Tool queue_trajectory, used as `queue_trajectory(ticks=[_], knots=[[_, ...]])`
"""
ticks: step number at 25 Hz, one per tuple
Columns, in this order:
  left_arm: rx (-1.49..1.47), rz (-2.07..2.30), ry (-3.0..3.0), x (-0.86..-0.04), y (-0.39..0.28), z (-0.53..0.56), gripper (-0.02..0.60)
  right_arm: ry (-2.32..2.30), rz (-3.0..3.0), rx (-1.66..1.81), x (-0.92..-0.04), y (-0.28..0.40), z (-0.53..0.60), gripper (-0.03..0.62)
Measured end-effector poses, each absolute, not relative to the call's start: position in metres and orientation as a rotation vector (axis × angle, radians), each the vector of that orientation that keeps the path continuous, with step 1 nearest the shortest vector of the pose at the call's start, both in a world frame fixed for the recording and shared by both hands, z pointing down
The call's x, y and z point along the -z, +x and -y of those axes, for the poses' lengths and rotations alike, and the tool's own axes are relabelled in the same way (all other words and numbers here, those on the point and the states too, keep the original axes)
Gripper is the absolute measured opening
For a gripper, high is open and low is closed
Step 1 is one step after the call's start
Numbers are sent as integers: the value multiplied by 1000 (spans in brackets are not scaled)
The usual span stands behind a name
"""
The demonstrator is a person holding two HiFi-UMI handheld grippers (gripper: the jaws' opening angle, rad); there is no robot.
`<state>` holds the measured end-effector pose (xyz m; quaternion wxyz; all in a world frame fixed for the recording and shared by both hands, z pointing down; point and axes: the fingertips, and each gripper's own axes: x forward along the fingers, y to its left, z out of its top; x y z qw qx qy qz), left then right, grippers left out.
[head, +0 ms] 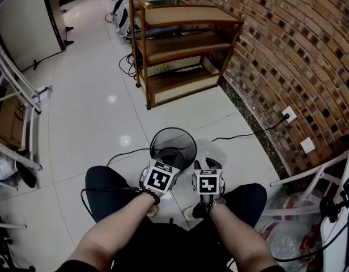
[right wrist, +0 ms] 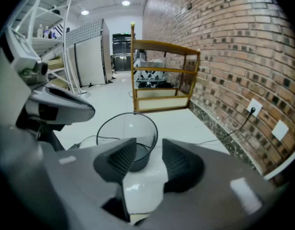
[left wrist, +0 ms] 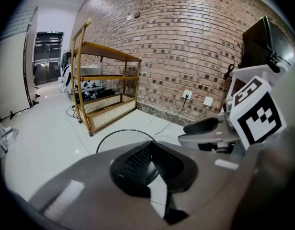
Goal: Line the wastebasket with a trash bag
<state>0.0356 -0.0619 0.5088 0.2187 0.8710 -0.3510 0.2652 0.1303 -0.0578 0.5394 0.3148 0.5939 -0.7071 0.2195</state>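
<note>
— Our arms come in at the near edge. We have beads on the left wrist and a watch on the right one. Each hand holds a gripper.

— How are the jaws of the left gripper?

— They are shut tight. We see nothing between them. That gripper tips down at the white floor.

— And the right gripper?

— Its jaws stand wide apart. Only floor shows between them, so they hold nothing. It tips down too, just to the right of the left one.

— Where is the wastebasket?

— It stands upright on the floor, just past both grippers, a bit more to the left one's side. It is round and black, and we can see through its wire wall.

— What is far away?

— We see a wooden shelf rack by the brick wall on the right. A black cable runs from a wall plug across the floor, to the right of the wastebasket.
</note>
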Motion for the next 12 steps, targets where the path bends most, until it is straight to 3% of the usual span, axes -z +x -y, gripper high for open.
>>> queue_trajectory(ticks=[12], knots=[[-754, 938, 2420, -518, 50, 75, 3, 1555, 1692, -585, -578, 170, 73, 207]])
